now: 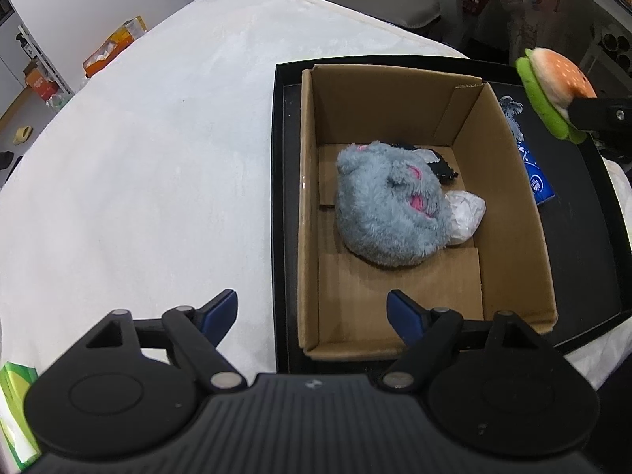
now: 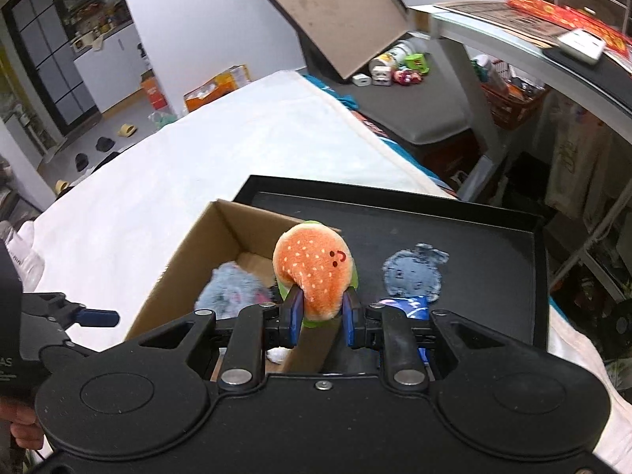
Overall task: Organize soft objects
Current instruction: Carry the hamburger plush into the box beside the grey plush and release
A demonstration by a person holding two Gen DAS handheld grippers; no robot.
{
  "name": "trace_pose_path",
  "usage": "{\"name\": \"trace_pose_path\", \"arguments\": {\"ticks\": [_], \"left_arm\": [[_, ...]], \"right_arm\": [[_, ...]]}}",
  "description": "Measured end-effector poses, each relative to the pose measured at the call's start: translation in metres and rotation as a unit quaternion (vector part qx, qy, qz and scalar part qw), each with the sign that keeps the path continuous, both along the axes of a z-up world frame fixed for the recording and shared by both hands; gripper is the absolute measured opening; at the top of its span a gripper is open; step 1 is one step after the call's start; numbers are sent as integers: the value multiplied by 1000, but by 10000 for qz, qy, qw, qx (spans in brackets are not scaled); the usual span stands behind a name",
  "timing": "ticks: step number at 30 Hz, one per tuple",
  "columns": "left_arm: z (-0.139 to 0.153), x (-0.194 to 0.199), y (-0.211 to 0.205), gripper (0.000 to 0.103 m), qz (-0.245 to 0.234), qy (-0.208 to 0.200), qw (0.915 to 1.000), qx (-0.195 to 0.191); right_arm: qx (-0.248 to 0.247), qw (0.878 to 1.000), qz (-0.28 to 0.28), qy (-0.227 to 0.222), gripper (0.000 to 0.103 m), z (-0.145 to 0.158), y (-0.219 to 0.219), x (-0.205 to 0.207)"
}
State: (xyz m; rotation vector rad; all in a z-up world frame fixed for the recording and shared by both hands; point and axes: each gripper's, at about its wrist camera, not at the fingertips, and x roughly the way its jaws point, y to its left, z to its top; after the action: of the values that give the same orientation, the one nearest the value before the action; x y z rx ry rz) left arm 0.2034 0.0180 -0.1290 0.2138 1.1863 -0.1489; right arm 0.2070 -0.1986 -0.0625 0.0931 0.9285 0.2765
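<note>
The right gripper (image 2: pixel 319 312) is squeezed tight on a small round plush hamburger toy with an orange bun and green lettuce edge (image 2: pixel 314 270). It holds the toy in the air, just by the bottom edge. The toy could slip out and land on the flat black tray (image 2: pixel 493 245) at about two o'clock, not in the brown cardboard box (image 2: pixel 177 272) at ten o'clock.

The left gripper (image 1: pixel 312 312) hangs over the near box edge, jaws wide apart and holding nothing. It could bump that wall.

Farther in sits a fluffy grey stuffed animal with pink ears (image 1: pixel 385 205). The burger might bounce off it.
</note>
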Motion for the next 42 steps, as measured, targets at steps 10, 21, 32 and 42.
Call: {"name": "trace_pose_path", "arguments": {"ticks": [10,21,32,42], "left_arm": [[-1,-3,13,67,31,-23,9999,-148],[-4,-3,26,38,75,10,9993,-375],[-5,-2,28,18,13,86,9979,-641],[-9,0,28,15,42,152,9979,-626]], "right_arm": [[-50,9995,314,13,21,6,30,-6],[-143,9953,924,240,21,-3,71,-8],[-44,9852,1583,660,21,-19,104,-7],[-57,9786,1815,969,21,-40,117,3]]}}
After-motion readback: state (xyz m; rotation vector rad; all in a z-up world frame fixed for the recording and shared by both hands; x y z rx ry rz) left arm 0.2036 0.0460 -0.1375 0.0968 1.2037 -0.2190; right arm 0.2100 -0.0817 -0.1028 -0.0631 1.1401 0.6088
